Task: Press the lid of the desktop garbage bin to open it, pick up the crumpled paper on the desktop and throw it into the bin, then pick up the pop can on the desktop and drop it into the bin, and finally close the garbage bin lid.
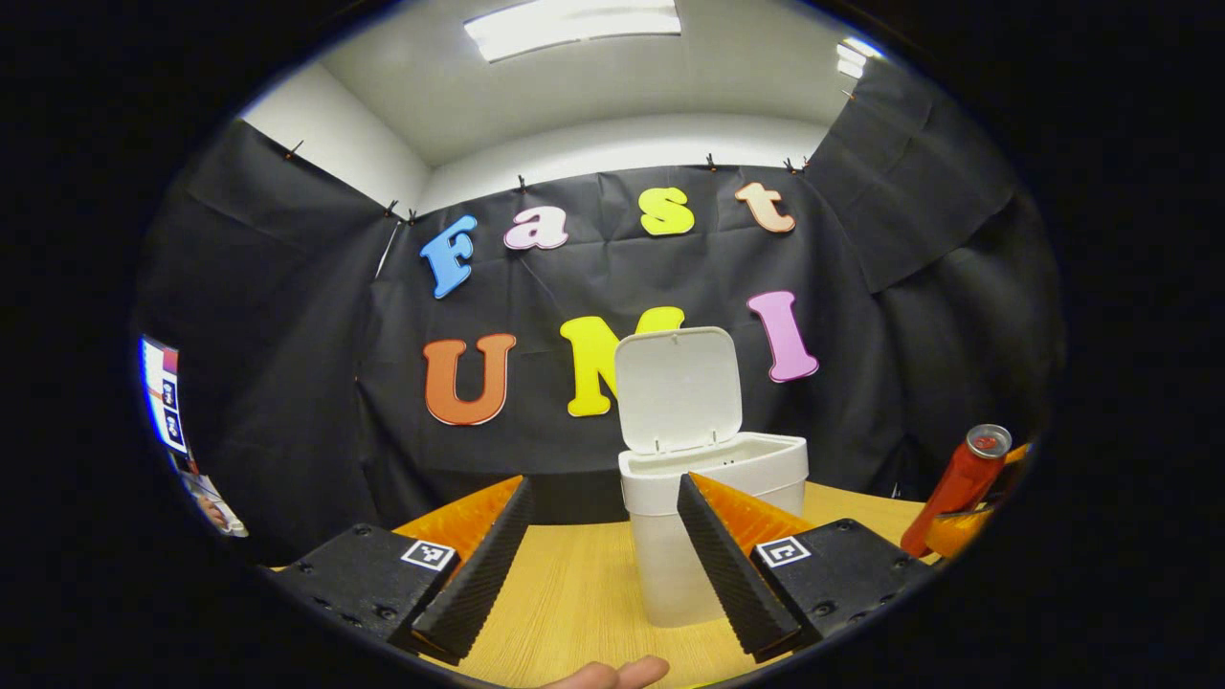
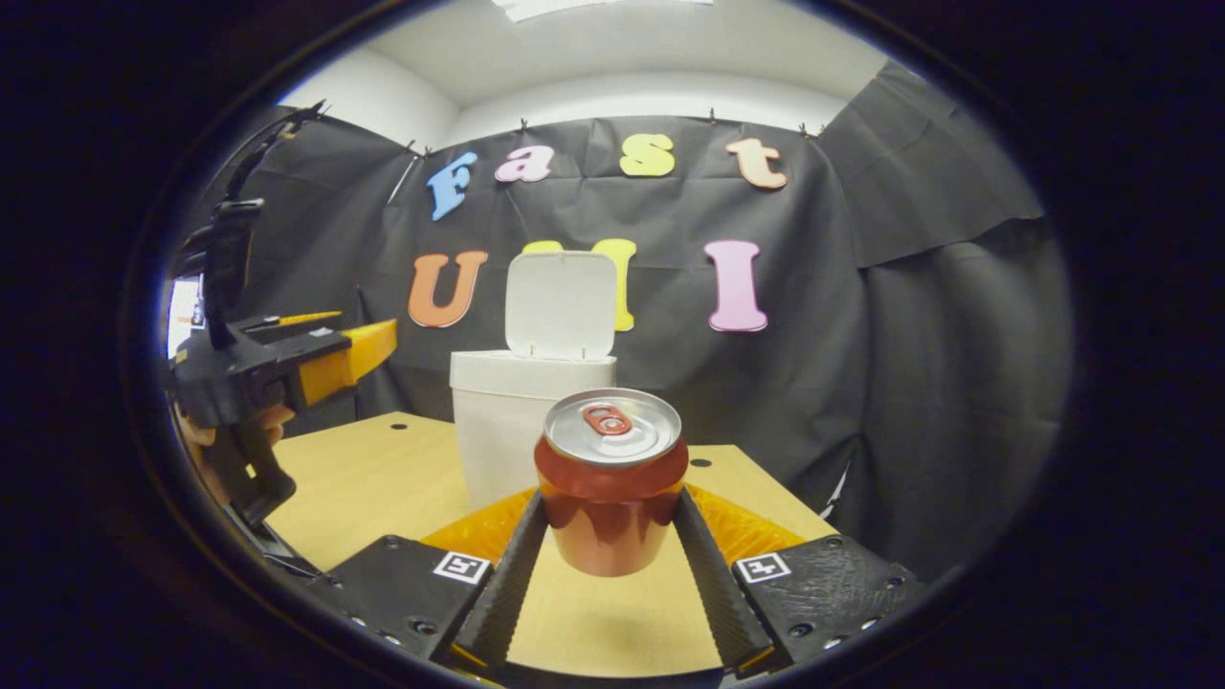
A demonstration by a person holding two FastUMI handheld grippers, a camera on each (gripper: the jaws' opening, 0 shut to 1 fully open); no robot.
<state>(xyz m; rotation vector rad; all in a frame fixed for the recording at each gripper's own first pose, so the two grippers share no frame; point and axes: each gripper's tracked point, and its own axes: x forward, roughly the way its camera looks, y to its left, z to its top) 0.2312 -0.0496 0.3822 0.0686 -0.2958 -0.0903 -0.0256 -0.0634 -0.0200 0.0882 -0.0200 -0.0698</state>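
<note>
The right gripper (image 2: 610,536) pinches the red pop can (image 2: 611,483), lifted above the desk near the open white bin (image 2: 507,421). The left gripper (image 1: 598,555) hangs spread, empty. A loose squeeze could drop the can short of the bin's rim.

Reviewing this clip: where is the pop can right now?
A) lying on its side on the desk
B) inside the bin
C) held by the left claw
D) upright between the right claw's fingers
D: in the right gripper view the pop can stands upright, gripped by the right claw, in front of the open bin.
</note>
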